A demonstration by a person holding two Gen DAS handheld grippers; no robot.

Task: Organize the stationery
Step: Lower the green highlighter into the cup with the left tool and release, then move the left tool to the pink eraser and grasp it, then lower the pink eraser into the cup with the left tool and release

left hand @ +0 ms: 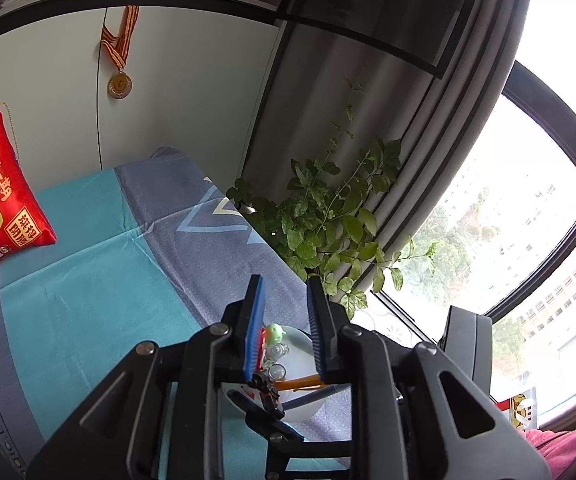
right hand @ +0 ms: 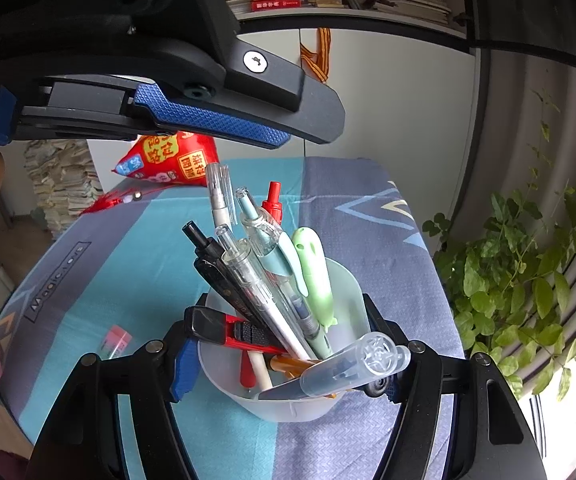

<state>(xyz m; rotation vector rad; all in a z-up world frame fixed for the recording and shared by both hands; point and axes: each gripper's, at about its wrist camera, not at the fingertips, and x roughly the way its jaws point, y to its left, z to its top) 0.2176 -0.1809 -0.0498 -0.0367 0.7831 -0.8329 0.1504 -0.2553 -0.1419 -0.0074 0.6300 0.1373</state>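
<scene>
- Pens (right hand: 272, 280) fill a translucent cup (right hand: 347, 300) that sits between the right tongs (right hand: 284, 354), whose blue-padded fingers (right hand: 182, 372) press against the cup's two sides and pinch it.
- Left tongs (left hand: 286, 320) hang above the cup (left hand: 299, 360) with the fingers (left hand: 254, 324) spread and nothing between the pads; in the right view they show as a blue-padded arm (right hand: 216, 116) over the pens.
- Among the pens are a green one (right hand: 313, 276), a black one (right hand: 216, 268), a clear one (right hand: 248, 276) and a red-capped one (right hand: 274, 200); a red and black cutter (right hand: 232, 330) leans at the rim.
- The cup stands on a surface under a blue and teal cloth (right hand: 136, 264).
- A pink eraser (right hand: 116, 342) lies on the cloth left of the cup.
- Farther back rests a red pouch (right hand: 168, 156); a plant (right hand: 527, 272) stands to the right.
</scene>
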